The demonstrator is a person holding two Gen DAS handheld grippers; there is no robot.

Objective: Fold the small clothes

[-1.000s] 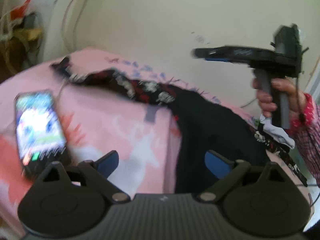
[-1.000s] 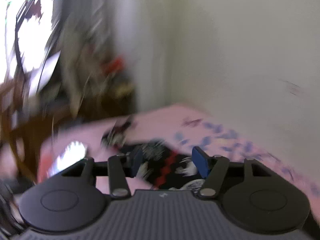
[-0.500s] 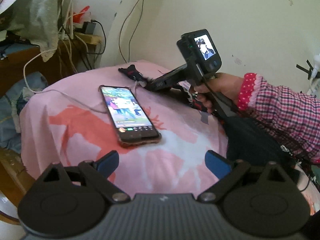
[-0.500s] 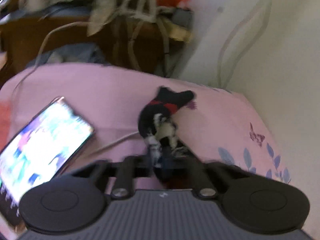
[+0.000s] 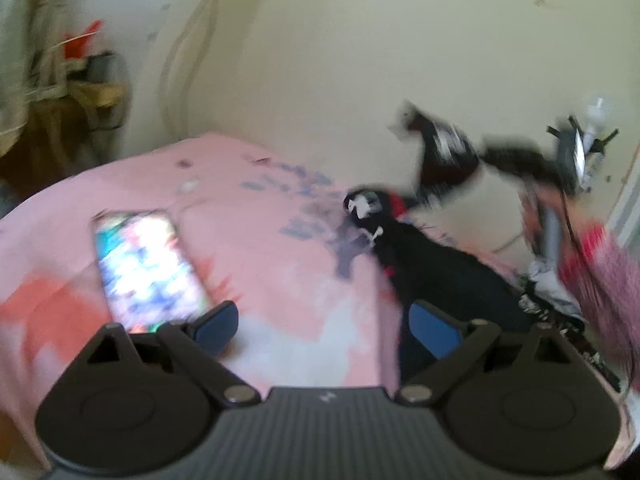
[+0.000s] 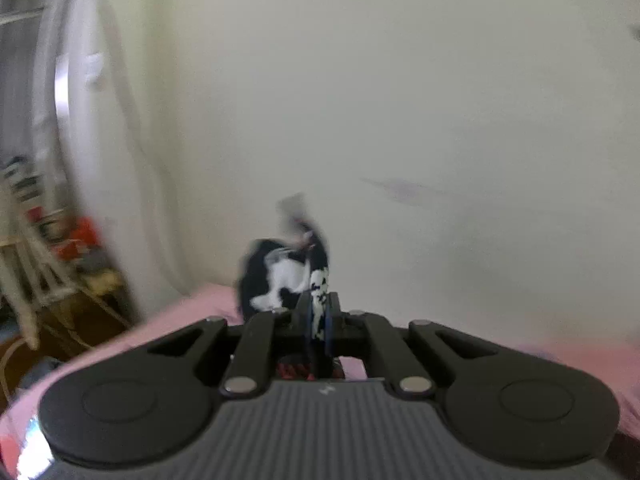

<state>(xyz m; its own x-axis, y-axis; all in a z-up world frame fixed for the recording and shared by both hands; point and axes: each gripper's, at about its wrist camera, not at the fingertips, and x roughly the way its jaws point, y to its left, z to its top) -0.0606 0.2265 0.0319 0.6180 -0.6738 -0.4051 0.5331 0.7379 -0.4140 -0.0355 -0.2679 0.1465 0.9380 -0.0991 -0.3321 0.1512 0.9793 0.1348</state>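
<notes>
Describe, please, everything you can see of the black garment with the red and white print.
The black garment with red and white print is soft, limp fabric. Its plain black body lies on the pink bedsheet; one printed end is pinched in the shut right gripper and lifted off the bed toward the wall. Motion blur hides the print's detail.

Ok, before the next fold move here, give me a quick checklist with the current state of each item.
1. Right tongs shut on the garment: ok, cloth is pinched between the pads.
2. Garment end lifted off the bed: ok, it hangs in the air by the wall.
3. Left tongs open and empty: ok.
4. Phone out of the fold area: not ok, it lies on the bed just ahead of the left tongs.
5. Rest of garment lying flat: cannot tell, picture is blurred.
</notes>
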